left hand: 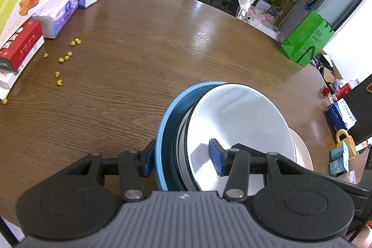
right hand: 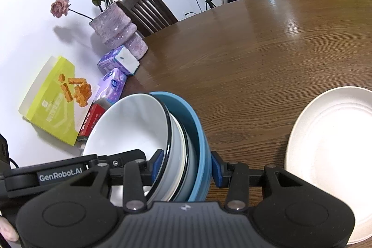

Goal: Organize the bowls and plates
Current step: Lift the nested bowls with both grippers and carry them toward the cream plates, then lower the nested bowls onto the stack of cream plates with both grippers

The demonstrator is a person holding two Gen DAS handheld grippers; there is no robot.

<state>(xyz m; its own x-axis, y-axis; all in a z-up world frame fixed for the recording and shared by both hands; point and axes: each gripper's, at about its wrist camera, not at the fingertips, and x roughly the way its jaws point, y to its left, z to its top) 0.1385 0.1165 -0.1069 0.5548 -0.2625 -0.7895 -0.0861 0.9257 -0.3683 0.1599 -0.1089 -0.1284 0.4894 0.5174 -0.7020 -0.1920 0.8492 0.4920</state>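
Observation:
A stack of nested bowls is held between both grippers: a blue outer bowl (left hand: pixel 162 138), a grey one inside it, and a white bowl with a dark rim (left hand: pixel 237 117) innermost. My left gripper (left hand: pixel 181 160) is shut on the stack's rim, one pad outside the blue wall and one inside the white bowl. From the other side, my right gripper (right hand: pixel 186 166) is shut across the same rims, with the blue bowl (right hand: pixel 197 127) and white bowl (right hand: pixel 130 127) between its pads. A cream plate (right hand: pixel 330 155) lies on the brown table (right hand: pixel 255 57) to the right, and it shows behind the stack as the cream plate (left hand: pixel 302 152).
Snack boxes (left hand: pixel 21 45), tissue packs (left hand: pixel 60 11) and a pink vase (right hand: pixel 118 31) line the table's left edge. Several yellow crumbs (left hand: pixel 62 58) lie near them. A green bag (left hand: pixel 307 38) stands at the far edge, a yellow mug (left hand: pixel 346 141) at the right.

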